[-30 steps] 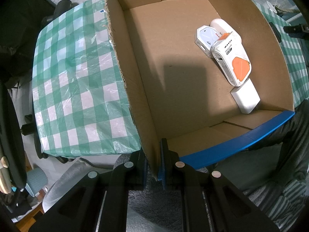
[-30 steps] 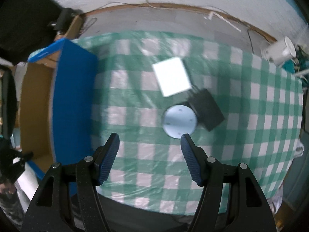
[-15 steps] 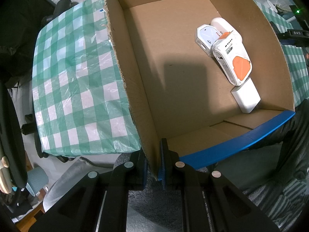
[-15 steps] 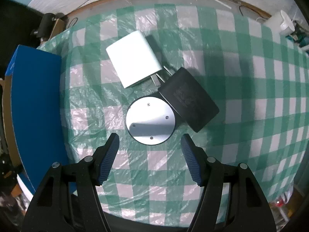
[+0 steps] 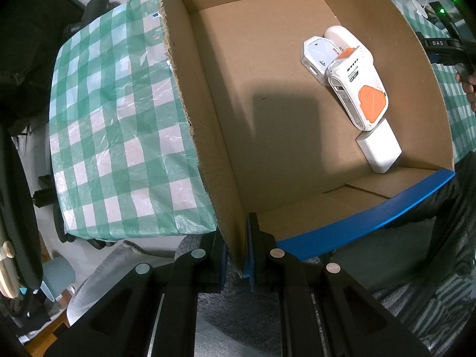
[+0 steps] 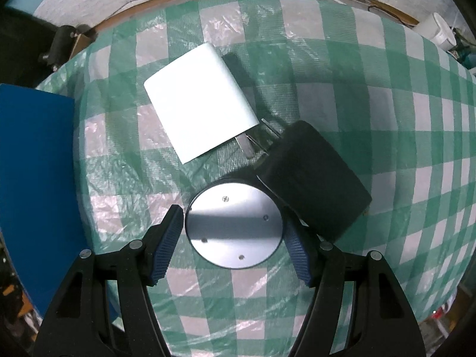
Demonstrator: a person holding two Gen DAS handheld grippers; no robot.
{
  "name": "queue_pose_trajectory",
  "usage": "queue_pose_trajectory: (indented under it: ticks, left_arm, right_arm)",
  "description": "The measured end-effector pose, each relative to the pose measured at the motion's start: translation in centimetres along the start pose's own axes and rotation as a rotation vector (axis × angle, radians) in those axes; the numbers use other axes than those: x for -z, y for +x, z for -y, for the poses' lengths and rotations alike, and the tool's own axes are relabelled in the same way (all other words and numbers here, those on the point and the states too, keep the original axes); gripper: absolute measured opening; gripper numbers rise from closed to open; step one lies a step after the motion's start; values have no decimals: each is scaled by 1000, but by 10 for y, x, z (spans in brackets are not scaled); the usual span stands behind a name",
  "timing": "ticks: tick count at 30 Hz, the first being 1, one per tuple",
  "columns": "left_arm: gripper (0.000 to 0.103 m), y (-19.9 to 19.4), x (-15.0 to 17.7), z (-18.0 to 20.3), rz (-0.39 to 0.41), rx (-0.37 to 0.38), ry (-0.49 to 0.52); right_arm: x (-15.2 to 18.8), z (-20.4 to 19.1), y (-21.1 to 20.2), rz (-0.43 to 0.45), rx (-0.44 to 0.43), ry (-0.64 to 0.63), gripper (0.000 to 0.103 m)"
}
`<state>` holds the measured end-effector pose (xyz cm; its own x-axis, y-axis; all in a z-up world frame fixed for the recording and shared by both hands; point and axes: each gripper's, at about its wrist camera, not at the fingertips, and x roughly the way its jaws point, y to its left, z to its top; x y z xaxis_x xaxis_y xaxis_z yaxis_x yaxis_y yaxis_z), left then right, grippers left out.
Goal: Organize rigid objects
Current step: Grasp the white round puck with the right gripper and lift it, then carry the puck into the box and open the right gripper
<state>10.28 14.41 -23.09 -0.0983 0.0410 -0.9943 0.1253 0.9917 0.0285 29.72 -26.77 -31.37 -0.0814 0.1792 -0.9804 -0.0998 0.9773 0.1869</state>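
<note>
Green checked cloth (image 6: 327, 68) covers the table. My left gripper (image 5: 236, 255) pinches the cardboard box (image 5: 205, 154) wall, holding it steady. My right gripper (image 6: 233, 245) gapes around the round metal disc (image 6: 233, 223), ready to grab.

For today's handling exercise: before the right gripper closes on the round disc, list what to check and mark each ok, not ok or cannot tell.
1. Right gripper open, fingers straddling the round metal disc: ok.
2. Disc centred between the fingers: ok.
3. Black adapter clear of the right finger: not ok, it crowds it.
4. White charger clear of the grasp: ok.
5. Left gripper clamps the cardboard box wall: ok.
6. Free floor in the box: ok.
</note>
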Motion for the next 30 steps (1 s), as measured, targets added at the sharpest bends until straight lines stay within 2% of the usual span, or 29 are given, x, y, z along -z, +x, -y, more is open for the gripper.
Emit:
queue_pose_trajectory:
  ticks: [2,3,12,30]
  left_arm:
    - [10,0,0,0,0,2,0]
    - [10,0,0,-1,-1,3,1]
    - [10,1,0,-1,4,6,-1]
    - [10,2,-2,-1,6,3,6]
  right_arm:
    - [1,-1,0,7,15,-18,67]
    - [2,-3,-1,11,23,-27,63]
    - [12,-22,-7,-10,45,-87,62]
    - [44,-90,-83,17,55,-265,62]
